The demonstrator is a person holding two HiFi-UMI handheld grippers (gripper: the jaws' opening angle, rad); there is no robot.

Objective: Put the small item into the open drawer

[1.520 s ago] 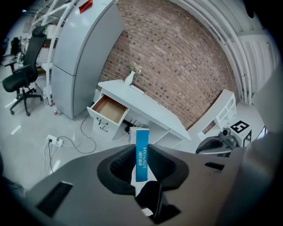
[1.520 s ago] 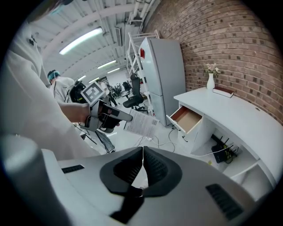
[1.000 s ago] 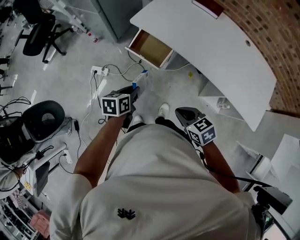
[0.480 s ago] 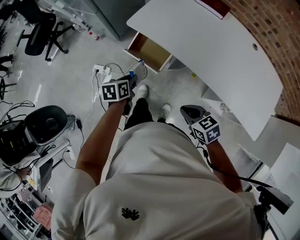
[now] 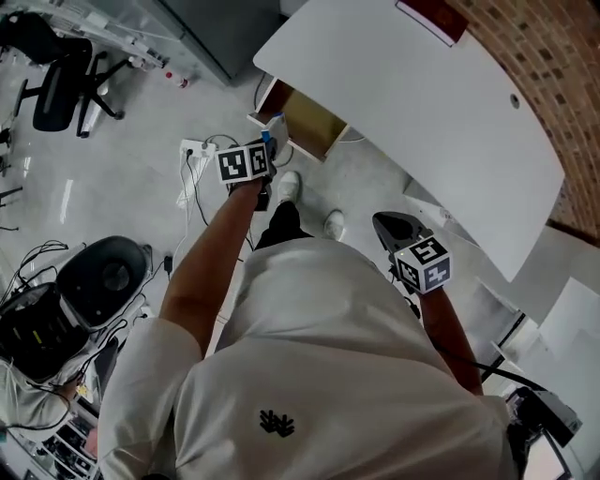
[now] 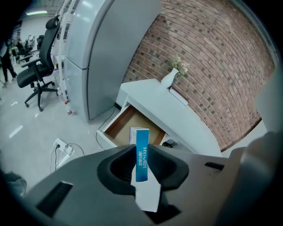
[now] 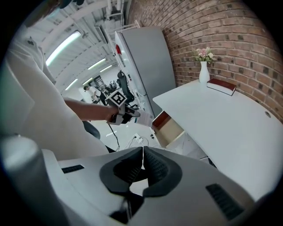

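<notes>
My left gripper (image 6: 140,170) is shut on a small blue and white box (image 6: 141,154), held upright between the jaws. In the head view the left gripper (image 5: 267,141) is stretched forward, its tip near the front edge of the open drawer (image 5: 305,122). The drawer (image 6: 132,128) is pulled out from under a white desk (image 6: 177,110) and shows a brown inside with nothing in it. My right gripper (image 7: 142,170) is shut with nothing in it, held back by the person's right side (image 5: 398,230). The right gripper view also catches the drawer (image 7: 168,126) and the box (image 7: 145,117).
A white power strip (image 5: 195,147) with cables lies on the floor left of the drawer. A grey cabinet (image 6: 101,53) stands left of the desk. On the desk are a white vase (image 6: 170,77) and a red book (image 5: 433,17). Office chairs (image 5: 56,84) stand at far left.
The person has stepped toward the desk. My left gripper has moved forward with the box, from mid-floor to the drawer's front edge. The right gripper has stayed by the person's side.
</notes>
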